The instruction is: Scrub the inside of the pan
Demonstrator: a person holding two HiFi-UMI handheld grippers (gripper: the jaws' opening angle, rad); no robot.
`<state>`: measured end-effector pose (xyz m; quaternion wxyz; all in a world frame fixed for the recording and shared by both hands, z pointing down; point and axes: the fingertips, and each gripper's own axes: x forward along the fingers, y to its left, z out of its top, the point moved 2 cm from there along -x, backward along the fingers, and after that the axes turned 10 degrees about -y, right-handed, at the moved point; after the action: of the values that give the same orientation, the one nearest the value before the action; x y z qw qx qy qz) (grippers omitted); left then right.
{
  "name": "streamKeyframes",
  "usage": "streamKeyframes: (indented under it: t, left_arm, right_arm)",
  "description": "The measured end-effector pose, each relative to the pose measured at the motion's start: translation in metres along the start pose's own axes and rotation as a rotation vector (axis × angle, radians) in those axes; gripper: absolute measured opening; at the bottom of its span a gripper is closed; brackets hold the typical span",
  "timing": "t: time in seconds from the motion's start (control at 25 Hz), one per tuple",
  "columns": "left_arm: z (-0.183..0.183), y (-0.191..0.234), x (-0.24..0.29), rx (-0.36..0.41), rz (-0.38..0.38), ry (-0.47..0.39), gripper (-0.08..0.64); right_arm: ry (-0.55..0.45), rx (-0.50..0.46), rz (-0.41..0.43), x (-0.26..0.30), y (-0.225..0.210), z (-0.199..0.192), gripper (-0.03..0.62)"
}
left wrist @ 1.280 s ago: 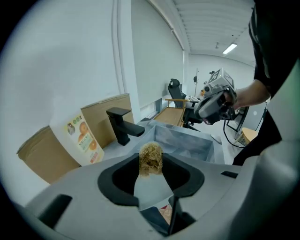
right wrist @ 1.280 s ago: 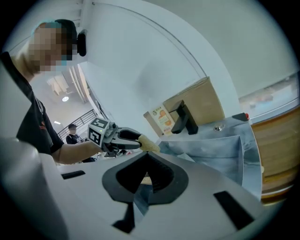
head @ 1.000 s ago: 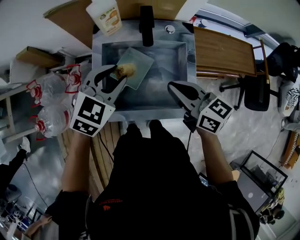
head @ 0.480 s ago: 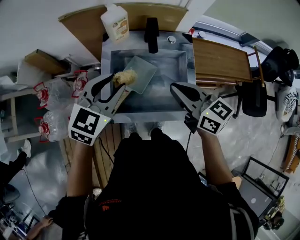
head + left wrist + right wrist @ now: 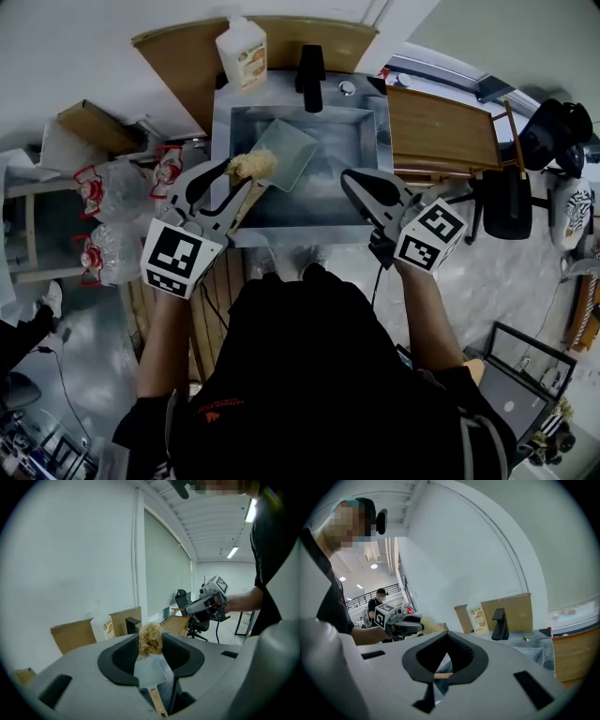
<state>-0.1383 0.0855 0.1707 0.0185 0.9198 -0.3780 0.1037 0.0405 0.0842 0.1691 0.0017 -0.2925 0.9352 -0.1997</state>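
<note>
A square grey-green pan (image 5: 292, 150) with a wooden handle (image 5: 246, 202) lies in the steel sink (image 5: 361, 141). My left gripper (image 5: 246, 169) is shut on a tan fibrous scrubber (image 5: 253, 165), held over the pan's near-left corner by the handle. In the left gripper view the scrubber (image 5: 150, 639) sits between the jaw tips, with the pan (image 5: 152, 673) below it. My right gripper (image 5: 361, 187) hovers over the sink's front right, apart from the pan. Its jaw tips meet with nothing between them (image 5: 446, 637).
A black faucet (image 5: 310, 66) and a soap bottle (image 5: 242, 40) stand behind the sink. A wooden board (image 5: 441, 127) lies to the right, with an office chair (image 5: 511, 202) beyond it. Plastic water bottles (image 5: 112, 192) lie at the left. A second person stands far off in the right gripper view.
The head view has shifted, so the sink sits lower in the frame. The left gripper with the scrubber has drawn slightly back towards the pan's handle end. The right gripper has barely moved.
</note>
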Motion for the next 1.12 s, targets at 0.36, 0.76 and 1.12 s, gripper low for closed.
streamKeyframes:
  t: [0.36,0.76,1.12]
  left_arm:
    - [-0.005,0.002,-0.007,-0.019,0.001,-0.001,0.161]
    - [-0.009,0.004,-0.008,-0.021,0.000,0.008,0.161]
    - [-0.014,0.000,-0.007,-0.028,-0.002,0.010,0.161]
  right_arm:
    - [0.004,-0.011,0.004,0.006,0.007,0.002,0.003]
    - [0.014,-0.005,0.016,0.010,0.009,-0.002,0.003]
    - [0.015,-0.002,0.015,0.009,0.008,-0.007,0.003]
